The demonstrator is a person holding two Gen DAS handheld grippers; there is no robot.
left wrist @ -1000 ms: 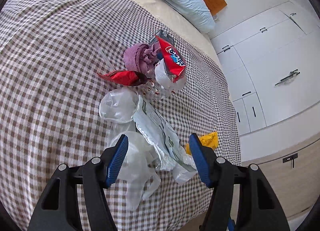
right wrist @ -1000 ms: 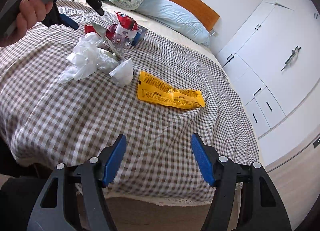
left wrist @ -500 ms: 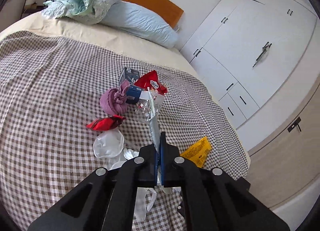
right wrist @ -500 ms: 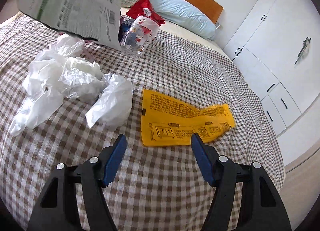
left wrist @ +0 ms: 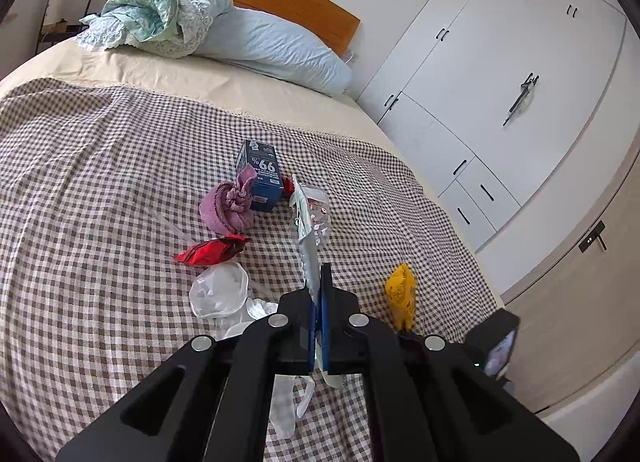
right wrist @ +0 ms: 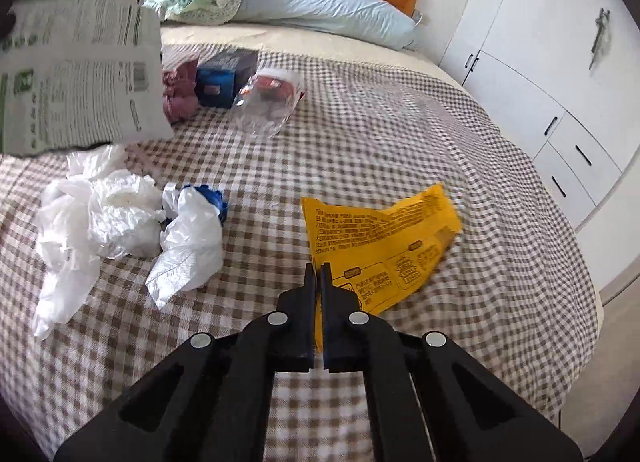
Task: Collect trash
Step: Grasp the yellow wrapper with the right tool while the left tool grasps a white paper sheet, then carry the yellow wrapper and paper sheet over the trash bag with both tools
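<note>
Both grippers have just closed: left gripper (left wrist: 318, 282) is pinching the grey-green wrapper (right wrist: 76, 74), right gripper (right wrist: 318, 274) is pinching the yellow packet (right wrist: 380, 230); both pieces are now secured for collection.

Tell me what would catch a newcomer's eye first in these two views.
The bright yellow wrapper stands out at once, pinched at its near edge by the right gripper above the checked blanket. Next comes the big grey printed bag, held up at the left of the right wrist view and clamped edge-on in the left gripper. Behind lie crumpled white plastic and a blue box.
</note>
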